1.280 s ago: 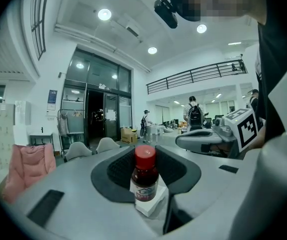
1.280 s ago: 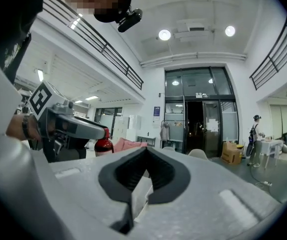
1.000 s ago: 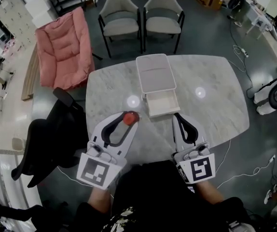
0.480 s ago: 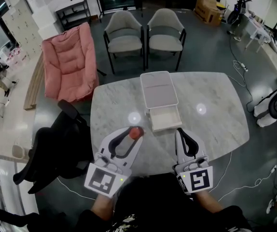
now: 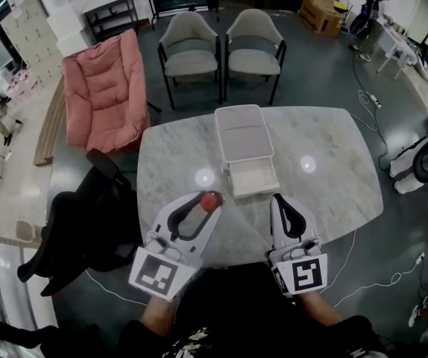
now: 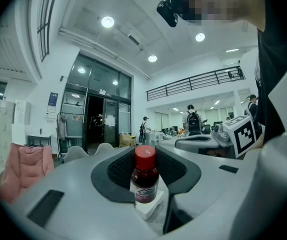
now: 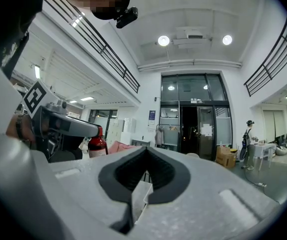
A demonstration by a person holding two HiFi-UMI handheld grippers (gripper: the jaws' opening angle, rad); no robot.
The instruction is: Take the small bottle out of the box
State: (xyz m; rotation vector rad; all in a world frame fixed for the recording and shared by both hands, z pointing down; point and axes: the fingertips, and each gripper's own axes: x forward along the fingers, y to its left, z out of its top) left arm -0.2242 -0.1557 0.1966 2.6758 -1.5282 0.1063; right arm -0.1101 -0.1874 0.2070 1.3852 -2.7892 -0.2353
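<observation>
The marble table (image 5: 333, 162) carries one small bottle (image 6: 145, 176) and one white box (image 5: 255, 190). Two grippers show: left gripper (image 5: 207, 203), right gripper (image 5: 277, 200). Two grey chairs (image 5: 190, 51) (image 5: 253, 47), one pink armchair (image 5: 98, 95) and one black office chair (image 5: 87, 218) stand around.

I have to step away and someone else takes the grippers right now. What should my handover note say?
Left gripper: shut on the bottle, which is upright with its red cap up.
Right gripper: shut, empty, just in front of the box.
Box: open on the table, lid folded back, tray looks empty.
Done: the bottle is out of the box, left of its front edge.
Left: probably set the bottle on the table and let go.
</observation>
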